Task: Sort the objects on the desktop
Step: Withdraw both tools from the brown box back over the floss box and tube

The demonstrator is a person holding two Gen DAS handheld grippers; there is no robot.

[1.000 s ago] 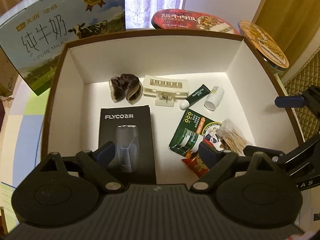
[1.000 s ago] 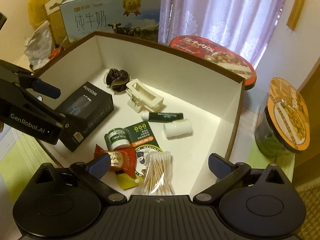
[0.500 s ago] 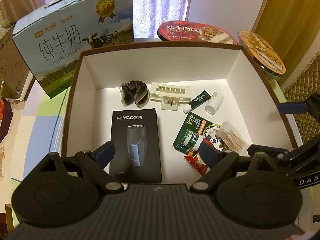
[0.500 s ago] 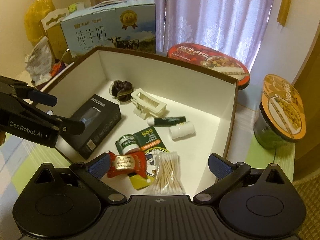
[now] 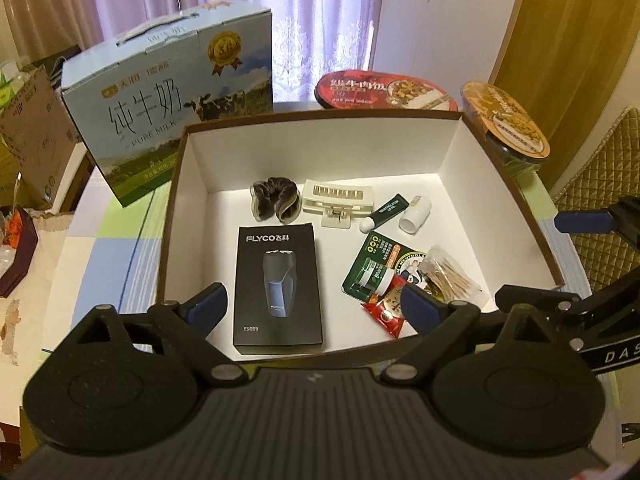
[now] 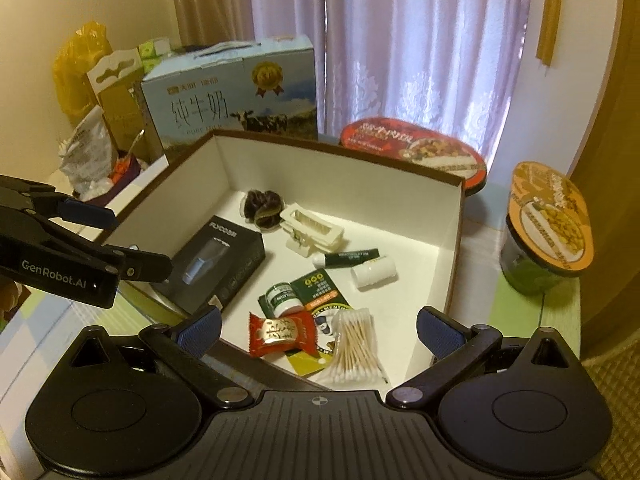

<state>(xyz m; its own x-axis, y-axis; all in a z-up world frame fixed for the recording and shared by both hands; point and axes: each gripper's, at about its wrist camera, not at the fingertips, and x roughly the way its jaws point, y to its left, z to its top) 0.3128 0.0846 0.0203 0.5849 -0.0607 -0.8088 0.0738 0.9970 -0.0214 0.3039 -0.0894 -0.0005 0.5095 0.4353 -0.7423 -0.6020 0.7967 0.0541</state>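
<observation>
Inside the white-lined box (image 5: 452, 152), left to right: the black shaver carton (image 5: 278, 284) at 9 o'clock, a brown scrunchie (image 5: 276, 203) and cream hair clip (image 5: 338, 202) at 12, cotton swabs (image 5: 450, 274) at 4. Left tongs (image 5: 312, 306) and right tongs (image 6: 318, 330) both gape wide, empty, over the near rim.
</observation>
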